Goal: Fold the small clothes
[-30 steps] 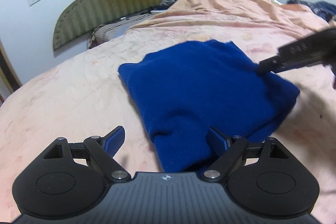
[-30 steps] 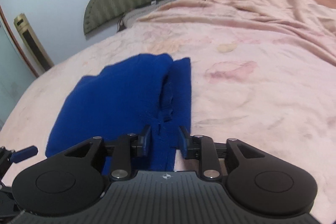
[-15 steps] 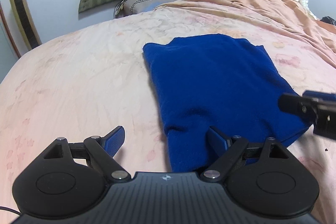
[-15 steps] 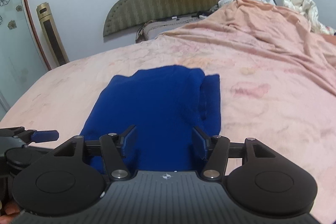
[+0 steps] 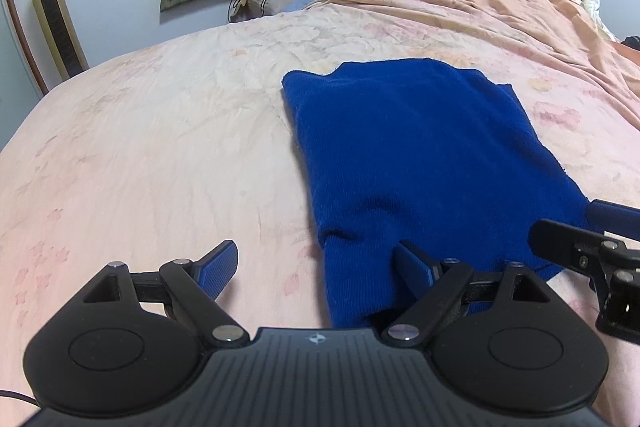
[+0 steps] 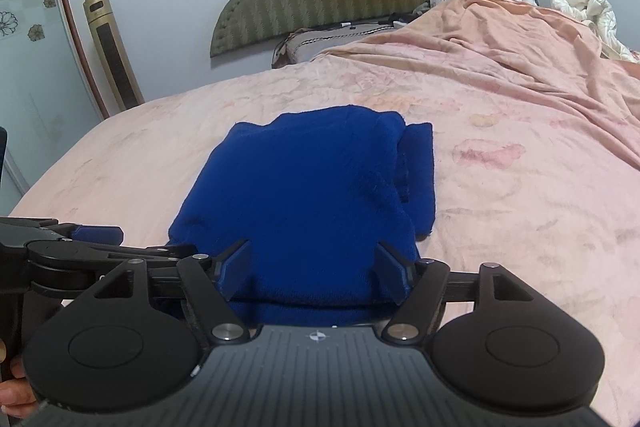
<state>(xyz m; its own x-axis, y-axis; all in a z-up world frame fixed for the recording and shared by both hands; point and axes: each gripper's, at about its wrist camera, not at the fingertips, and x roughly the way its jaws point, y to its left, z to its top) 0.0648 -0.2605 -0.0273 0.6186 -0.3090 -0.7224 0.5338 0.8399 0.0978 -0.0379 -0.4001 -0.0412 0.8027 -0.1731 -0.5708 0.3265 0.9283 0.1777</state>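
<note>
Folded deep-blue knitted garment [image 6: 308,195] lay on pink floral bedsheet [image 5: 160,147], long axis away from both grippers | right gripper [image 6: 316,271] centred at near edge, jaws wide, empty | left gripper [image 5: 316,267] at near-left corner, jaws wide, empty.

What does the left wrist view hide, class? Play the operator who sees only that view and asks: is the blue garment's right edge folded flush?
Observer: No. The right wrist view shows a lower layer of the blue garment sticking out beyond the top fold.
Operator: Is the right claw gripping it?
Observer: No. The right claw is open, with the near edge between its fingers.
Operator: Anything on the far-left wall?
Observer: Flower stickers.
</note>
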